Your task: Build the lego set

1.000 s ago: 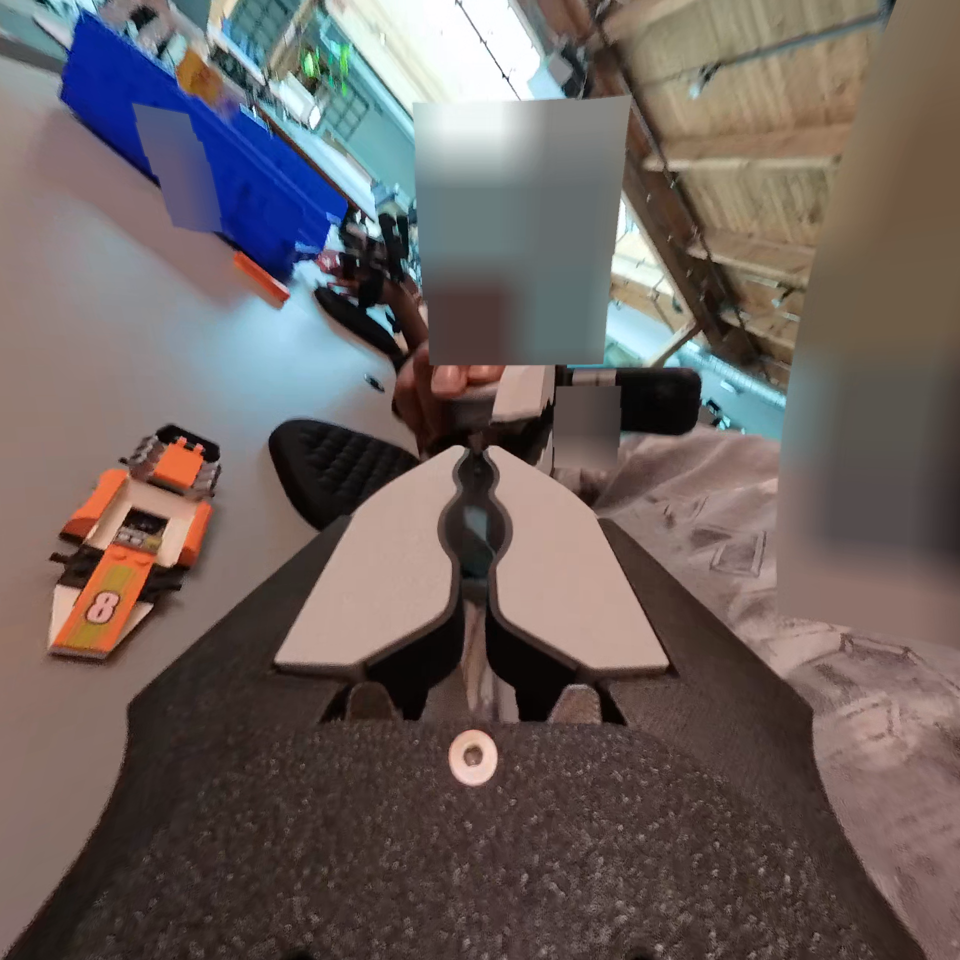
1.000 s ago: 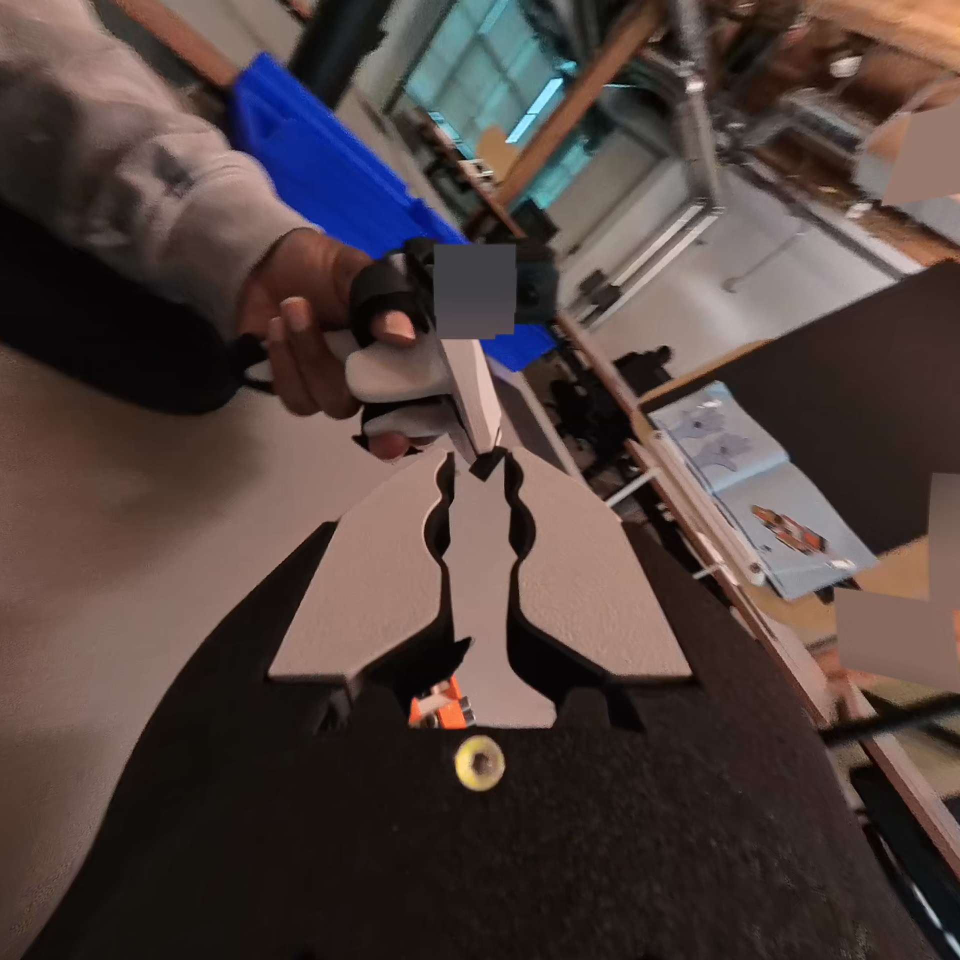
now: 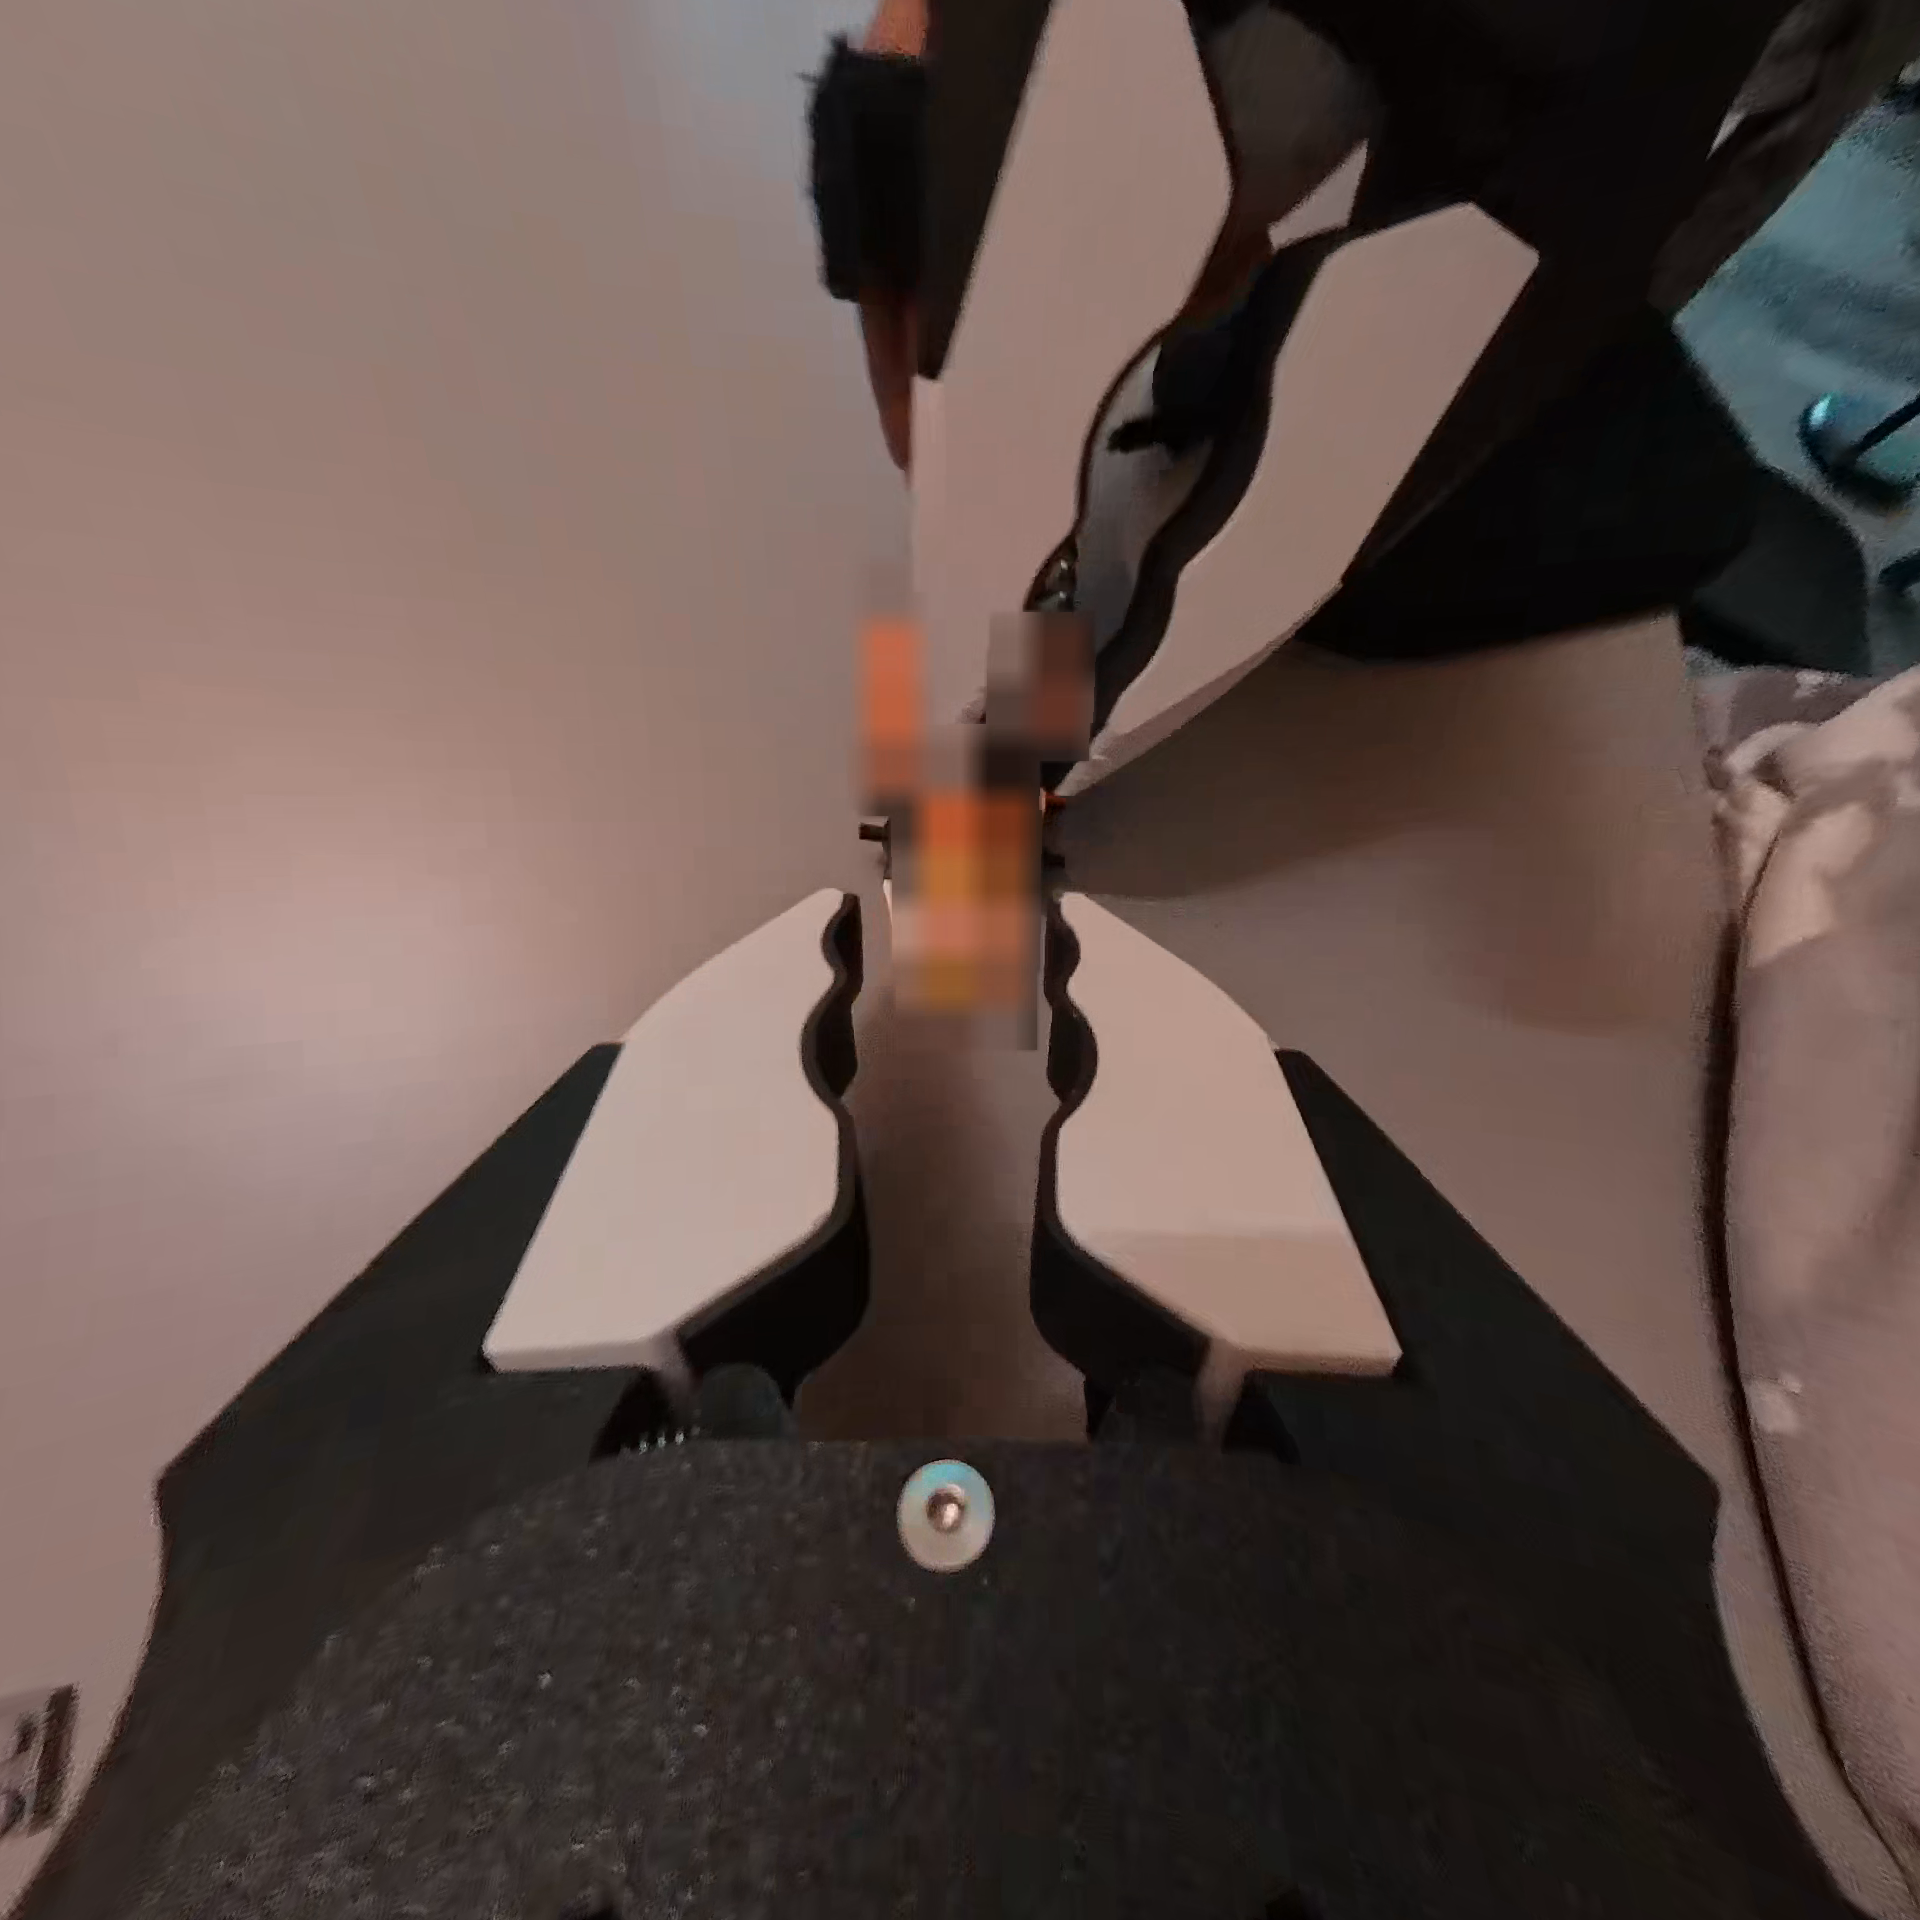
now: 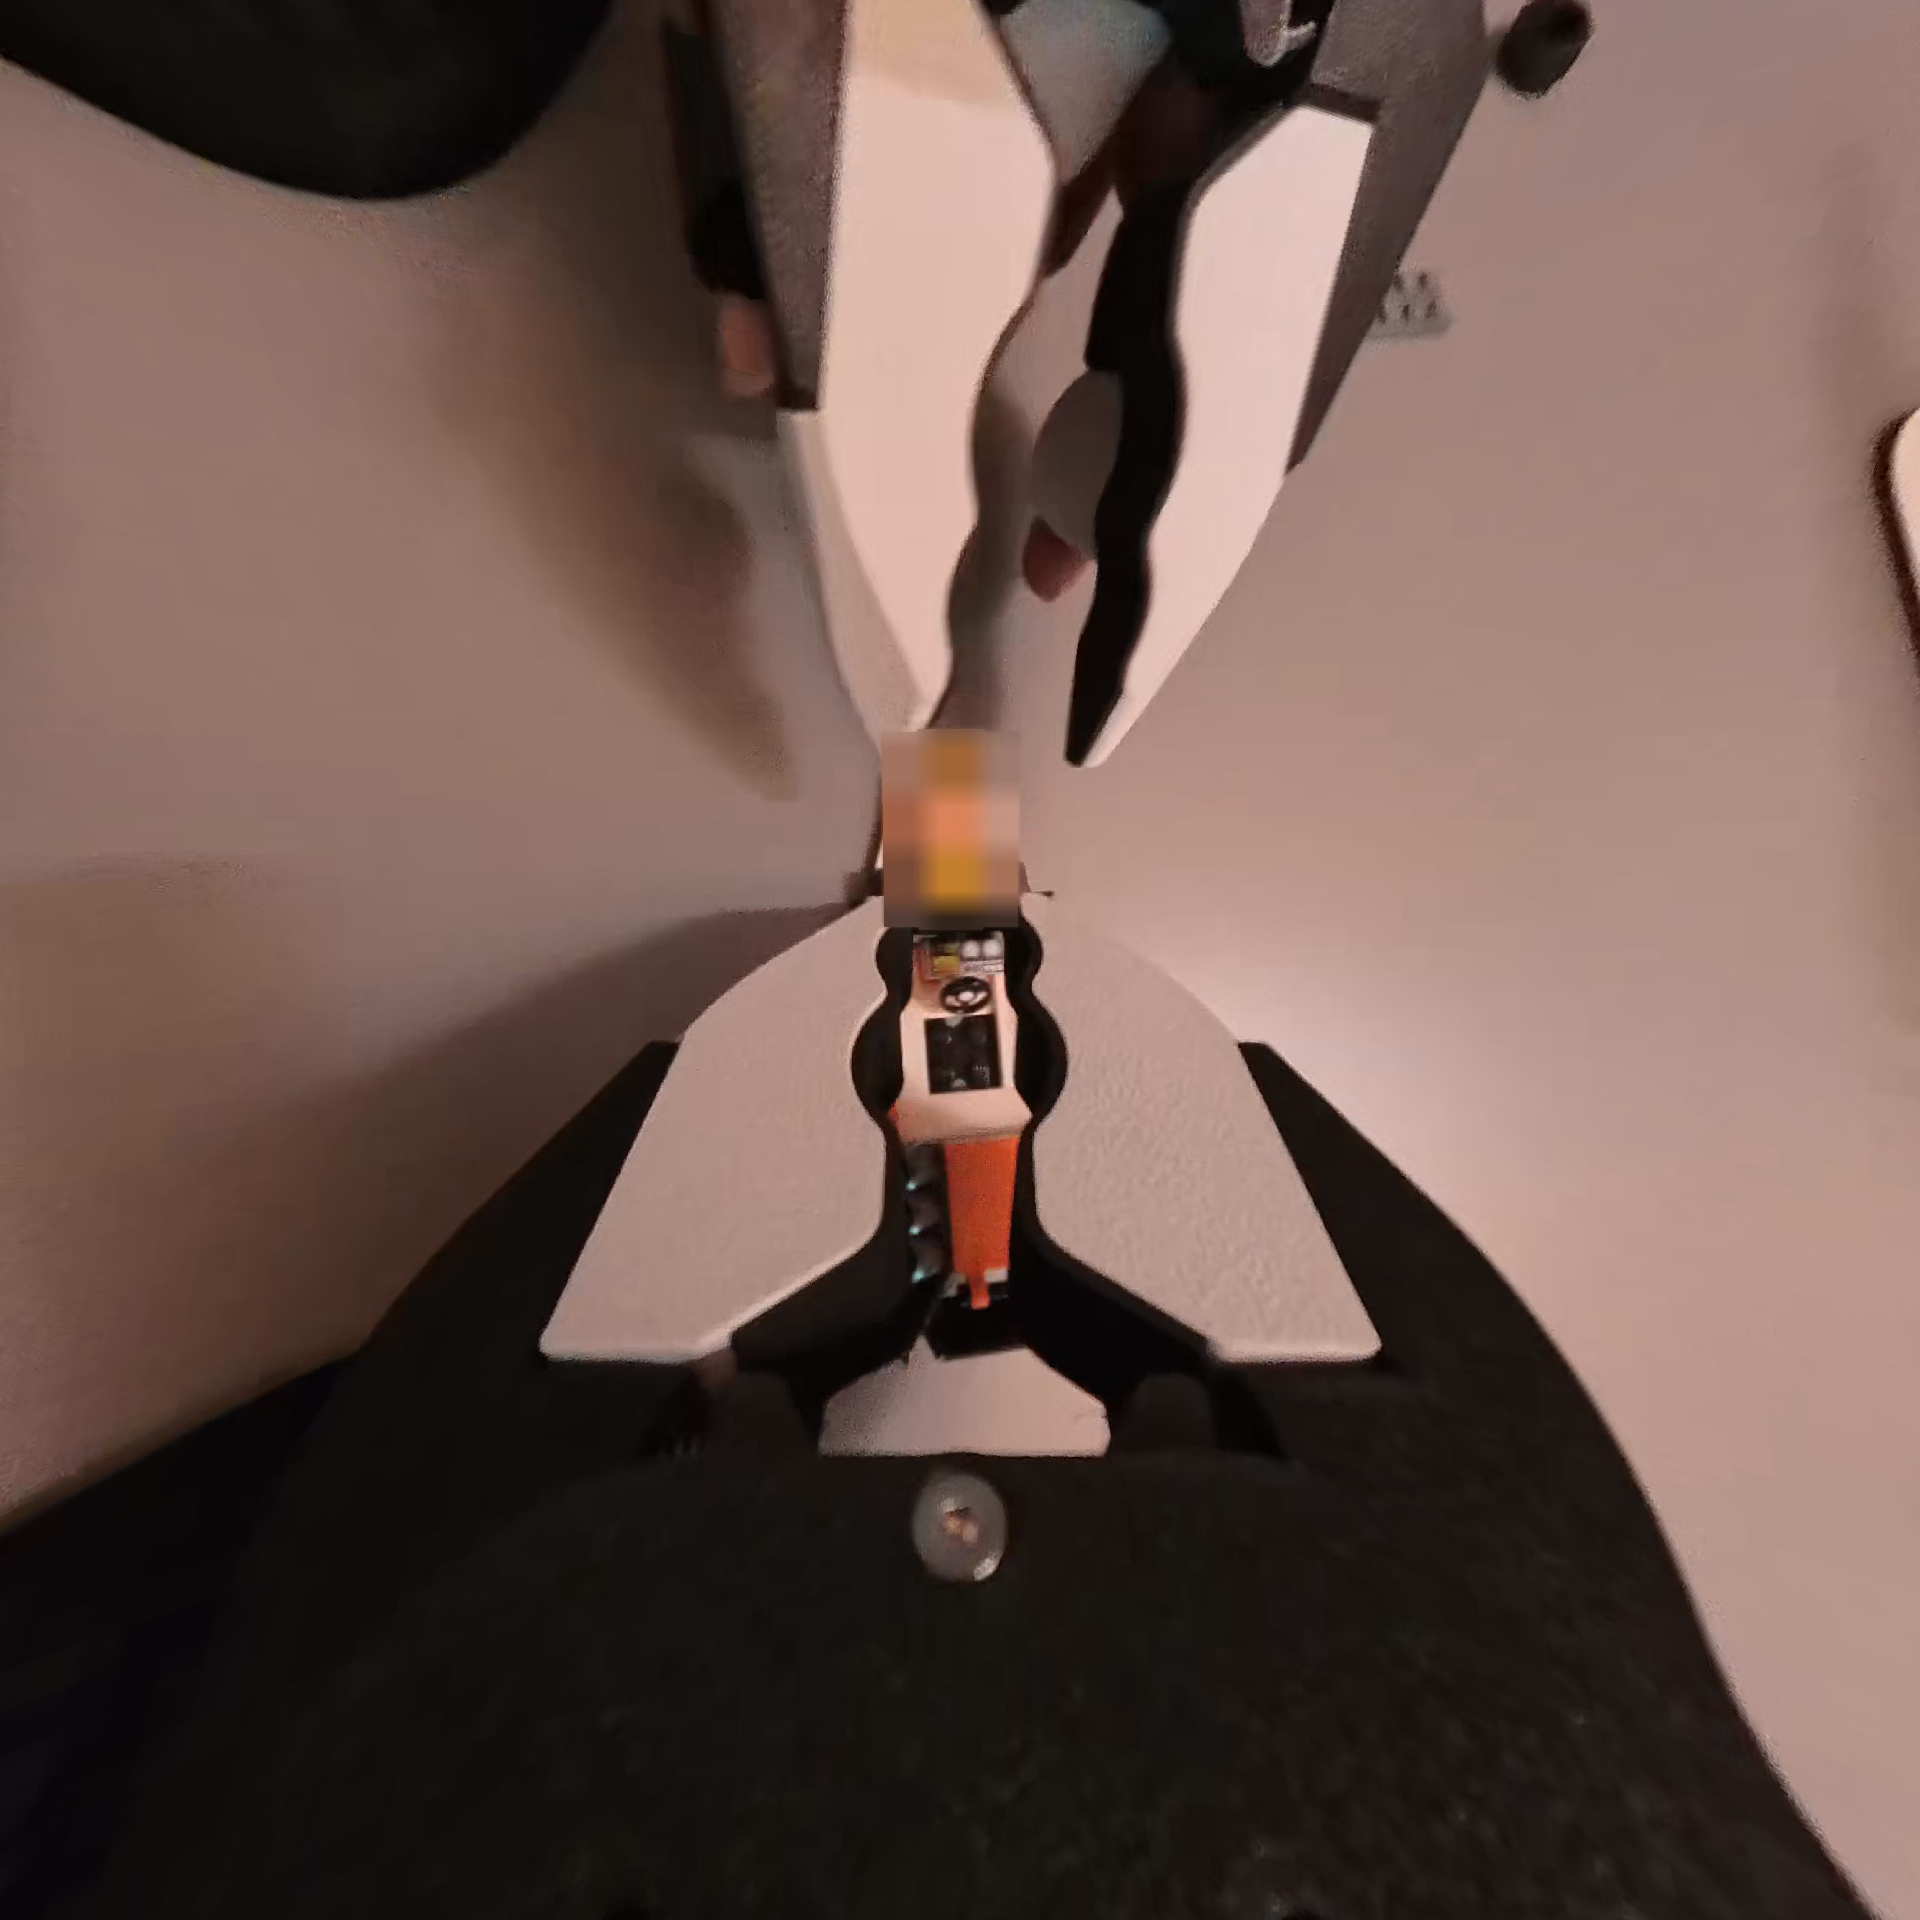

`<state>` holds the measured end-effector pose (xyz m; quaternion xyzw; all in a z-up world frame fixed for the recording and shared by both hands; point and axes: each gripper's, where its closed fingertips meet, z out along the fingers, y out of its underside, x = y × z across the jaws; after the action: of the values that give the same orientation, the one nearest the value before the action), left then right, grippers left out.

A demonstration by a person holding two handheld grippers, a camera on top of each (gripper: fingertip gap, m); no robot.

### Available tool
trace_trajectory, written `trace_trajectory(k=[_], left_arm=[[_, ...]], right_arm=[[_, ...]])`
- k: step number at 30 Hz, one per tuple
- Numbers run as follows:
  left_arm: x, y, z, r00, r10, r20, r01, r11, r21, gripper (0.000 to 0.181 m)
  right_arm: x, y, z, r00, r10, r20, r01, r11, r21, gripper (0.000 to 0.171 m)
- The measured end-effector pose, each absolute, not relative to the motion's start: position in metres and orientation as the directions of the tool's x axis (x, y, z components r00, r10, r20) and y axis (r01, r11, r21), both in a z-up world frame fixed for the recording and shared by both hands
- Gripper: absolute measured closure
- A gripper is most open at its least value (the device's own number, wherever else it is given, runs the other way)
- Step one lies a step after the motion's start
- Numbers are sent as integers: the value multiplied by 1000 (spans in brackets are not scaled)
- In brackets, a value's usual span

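The lego car (image 4: pixel 961 1049), white and orange with a black cockpit, sits lengthwise between the fingers of my right gripper (image 4: pixel 956 935), which is shut on it just above the pale table (image 4: pixel 1507 935). The car's nose points at my left gripper (image 4: pixel 971 821). In the left wrist view, my left gripper (image 3: pixel 948 914) is open. Its tips flank the blurred nose of the car (image 3: pixel 966 862), and I cannot tell whether they touch it. The right gripper's fingers (image 3: pixel 1299 468) come down from the top of that view.
A grey sleeve (image 3: pixel 1818 1039) lies along the right side of the left wrist view. A small grey part (image 4: pixel 1413 312) lies on the table at the upper right, and a dark rounded object (image 4: pixel 260 104) is at the upper left. Both grippers' tips are close together, under 4 cm apart.
Both grippers have come down from facing each other in the air to the table. The right gripper now holds the car, which lay on the table. The left gripper has opened.
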<state>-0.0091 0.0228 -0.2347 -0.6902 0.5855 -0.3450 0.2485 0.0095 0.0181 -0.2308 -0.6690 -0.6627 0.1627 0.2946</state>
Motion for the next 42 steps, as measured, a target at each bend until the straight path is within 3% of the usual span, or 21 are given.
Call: trace_trajectory(k=[26,37,42], left_arm=[[-4,26,-255,27,-1000,-8,-683,-13,-730,165],[-4,25,-254,29,-1000,-10,-682,-12,-731,165],[-4,24,-254,29,-1000,-6,-683,-16,-731,165]], right_arm=[[9,26,-251,65,998,17,883,-49,-467,154],[9,27,-247,51,999,18,877,-36,-479,146],[6,26,-244,27,999,29,869,-9,-494,150]])
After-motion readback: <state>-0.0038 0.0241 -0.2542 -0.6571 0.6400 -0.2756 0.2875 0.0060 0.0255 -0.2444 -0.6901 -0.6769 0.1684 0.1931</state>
